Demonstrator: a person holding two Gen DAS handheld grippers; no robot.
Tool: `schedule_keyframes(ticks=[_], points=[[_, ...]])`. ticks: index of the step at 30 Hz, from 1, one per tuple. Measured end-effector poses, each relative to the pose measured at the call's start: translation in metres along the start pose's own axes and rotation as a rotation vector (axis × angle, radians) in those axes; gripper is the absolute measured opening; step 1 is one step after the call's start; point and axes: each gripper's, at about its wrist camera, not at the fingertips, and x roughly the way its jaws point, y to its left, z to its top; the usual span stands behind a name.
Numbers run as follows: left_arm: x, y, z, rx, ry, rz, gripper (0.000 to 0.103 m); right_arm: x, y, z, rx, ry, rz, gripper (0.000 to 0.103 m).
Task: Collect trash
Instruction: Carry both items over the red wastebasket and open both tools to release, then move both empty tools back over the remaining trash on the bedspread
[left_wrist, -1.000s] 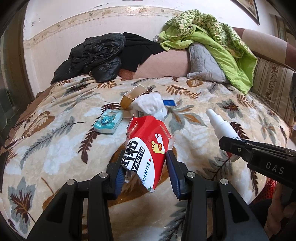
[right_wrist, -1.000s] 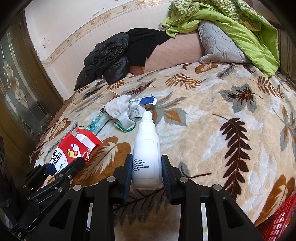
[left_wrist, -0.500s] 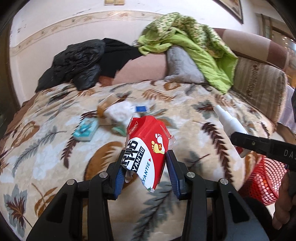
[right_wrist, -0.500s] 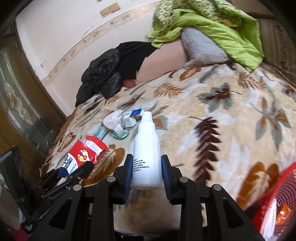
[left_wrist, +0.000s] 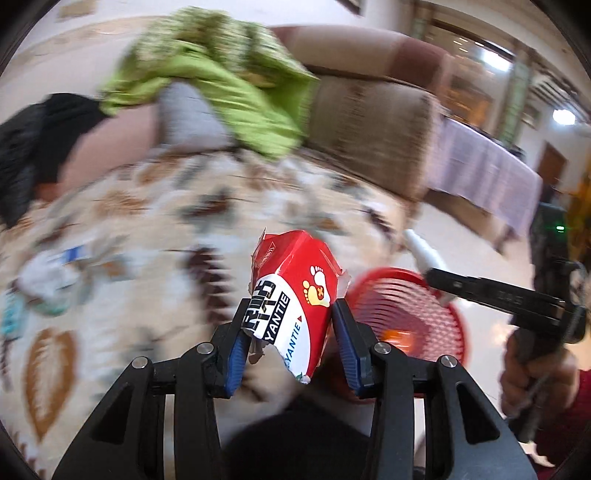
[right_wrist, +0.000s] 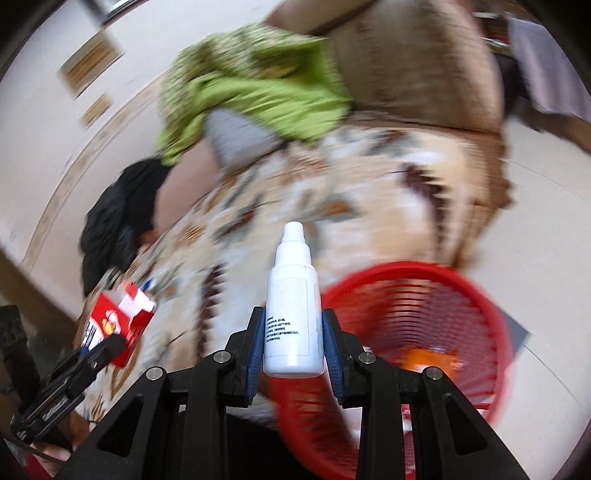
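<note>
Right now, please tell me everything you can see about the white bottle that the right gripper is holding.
The white bottle is small, looks like smooth plastic, and has a narrower neck and a white cap on top. A pale label with a few lines of dark small print covers its body; the text is too small to read. It stands upright, cap pointing away from the camera, clamped at its lower body between the blue pads of the right gripper. It is lifted, touching only the pads, with the red basket just beyond it to the right.
</note>
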Motion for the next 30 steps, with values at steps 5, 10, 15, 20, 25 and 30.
schedule_keyframes(ticks=[5,10,15,20,25,30], points=[[0.04,-0.058,0.012,0.057,0.085,-0.134,0.047,-0.019,-0.041,0.004,0.071,-0.02,-0.07,0.033],[0.069,-0.08,0.014,0.052,0.164,-0.199,0.063,-0.024,-0.059,0.006,0.113,-0.02,-0.091,0.046],[0.061,-0.06,0.009,0.012,0.16,-0.156,0.063,-0.022,-0.048,0.01,0.086,-0.026,-0.061,0.046],[0.036,-0.016,0.003,-0.058,0.12,-0.076,0.063,0.0,-0.014,0.009,0.042,0.007,0.023,0.046],[0.002,0.037,-0.007,-0.135,0.074,0.035,0.063,0.031,0.048,-0.001,-0.08,0.078,0.134,0.046],[-0.035,0.088,-0.025,-0.193,0.034,0.153,0.063,0.059,0.116,-0.011,-0.214,0.136,0.223,0.048]])
